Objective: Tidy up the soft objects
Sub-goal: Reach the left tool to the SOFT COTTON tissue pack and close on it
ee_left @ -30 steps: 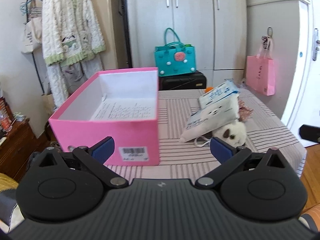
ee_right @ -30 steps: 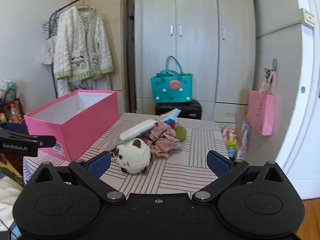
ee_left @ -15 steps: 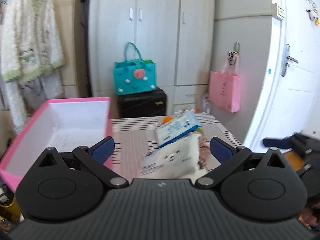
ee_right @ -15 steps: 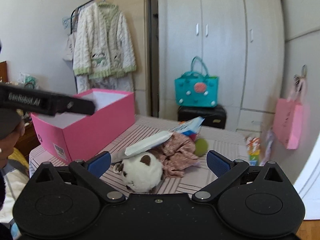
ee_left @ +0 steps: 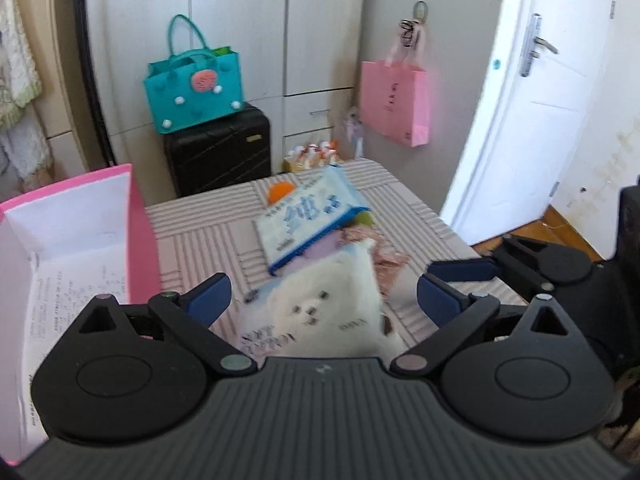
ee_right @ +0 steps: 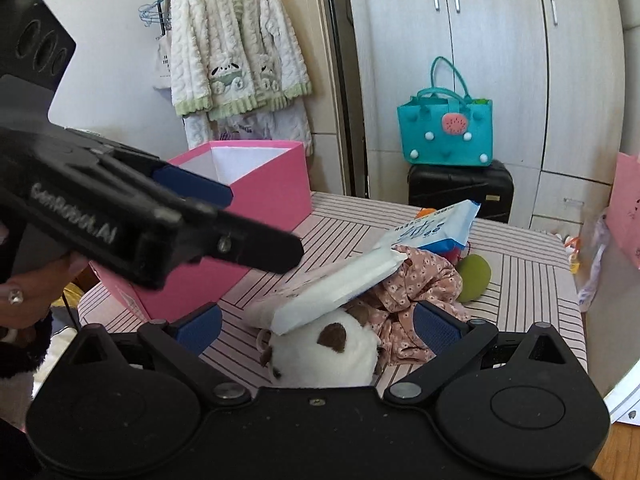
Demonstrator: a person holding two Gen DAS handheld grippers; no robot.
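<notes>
Pink box (ee_left: 72, 240) open at the worktop's (ee_left: 208, 220) left edge, only printed paper inside.
Both grippers' fingers (ee_left: 208, 298) released; tissue packs (ee_left: 308, 216) lie lengthwise toward the far edge.

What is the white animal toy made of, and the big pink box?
The white toy looks like soft plush: fuzzy, rounded, with a brown patch. The pink box looks like stiff matte cardboard: straight thin walls, white inside, sharp corners.
</notes>
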